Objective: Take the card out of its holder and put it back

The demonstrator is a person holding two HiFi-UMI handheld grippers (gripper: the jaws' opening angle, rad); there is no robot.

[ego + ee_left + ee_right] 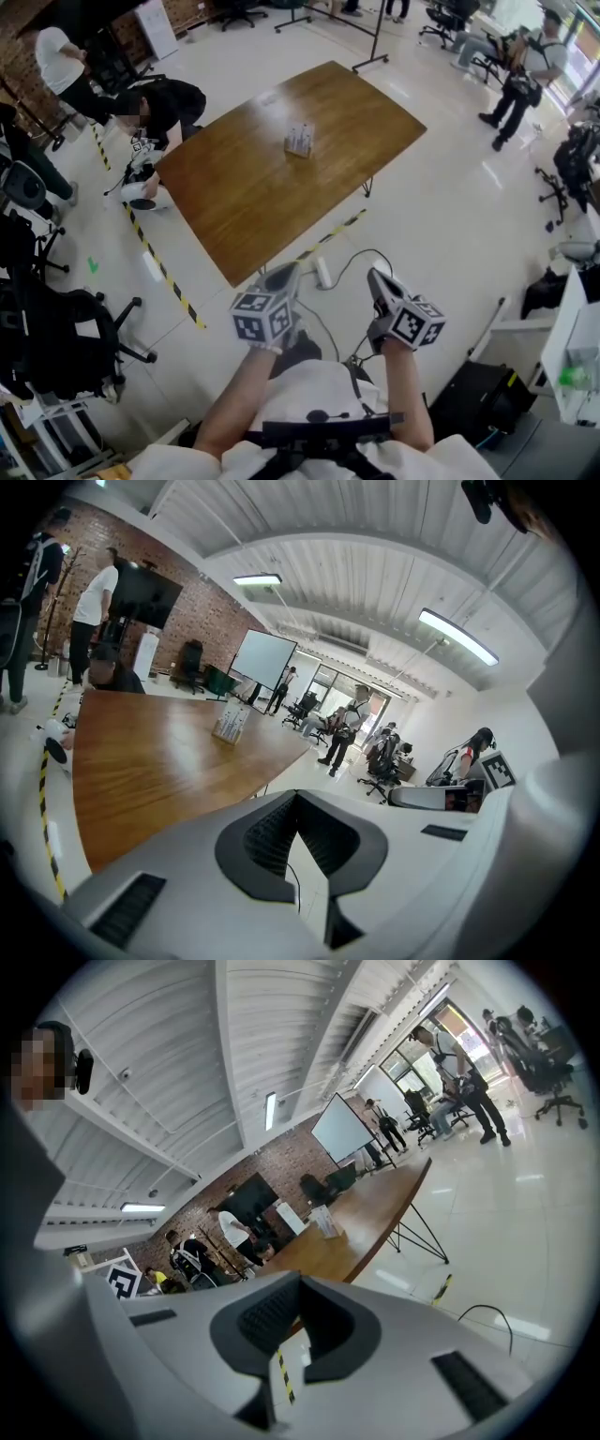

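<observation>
**Left gripper** (284, 275): I read its jaws as pressed fully together, tip to tip, with nothing caught between them.

**Right gripper** (379, 279): same condition. The jaws are closed on each other and empty.

**Position of both:** they are held low and close to the person's body, side by side over the pale floor (450, 216). They sit short of the near corner of the table (234, 202) and touch nothing. Each gripper's own view looks out across the tabletop.

**Card holder** (299, 141): it stands upright on the wooden table, toward the far end and well apart from both grippers. Something white shows in it. From here I cannot pick out a single card or judge how it sits in the holder.

**Surroundings:**
- Striped yellow-and-black tape (161, 269) runs along the floor beside the table's left side.
- A white power strip (324, 273) with its cable lies on the floor just ahead of the grippers.
- A person in dark clothing (164, 103) crouches at the table's far left corner.
- Black office chairs (56, 328) stand at the left.
</observation>
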